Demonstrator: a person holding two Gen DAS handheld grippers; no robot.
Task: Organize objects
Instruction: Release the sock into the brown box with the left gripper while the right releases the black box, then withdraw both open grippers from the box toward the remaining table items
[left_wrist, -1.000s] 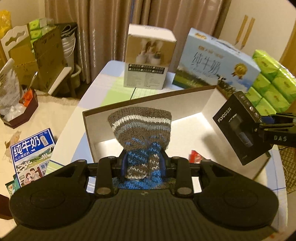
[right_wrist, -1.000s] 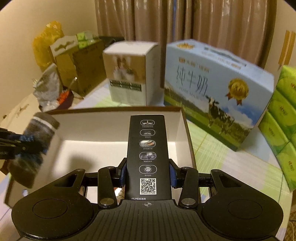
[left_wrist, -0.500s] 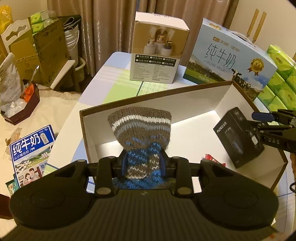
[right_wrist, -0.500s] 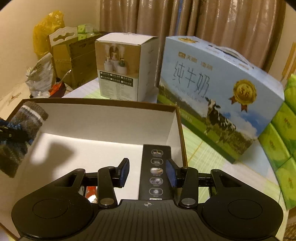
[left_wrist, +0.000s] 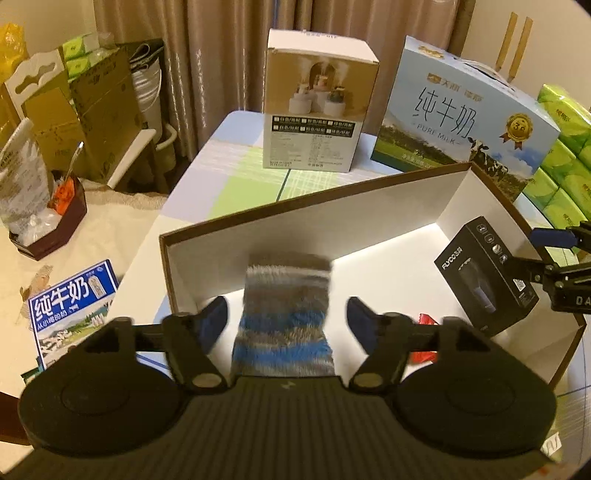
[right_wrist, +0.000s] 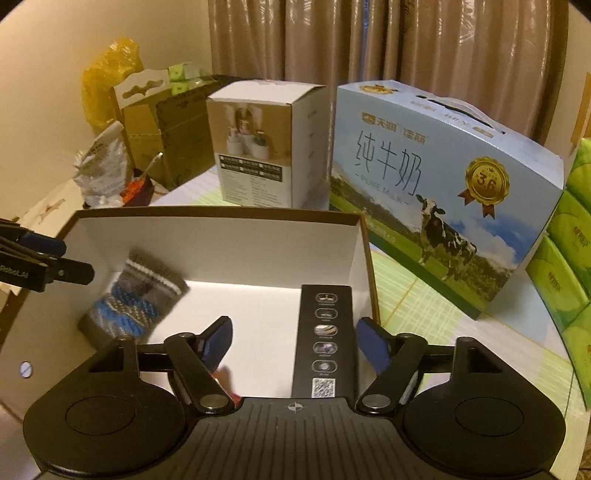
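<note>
**Sock and razor box land in the carton**

A striped knitted sock, blurred, sits inside the open white carton between the spread fingers of the left hand-held gripper. The black box stands by the carton's right wall; the right hand-held gripper is open around it. A milk case stands on the tabletop.

The right gripper stands with its jaws spread wide over the open cardboard box. A black Flyco carton lies between them against the box's right wall, touching neither pad. Near the box's left wall lies a blurred striped knit sock, just beside the left gripper.
</note>
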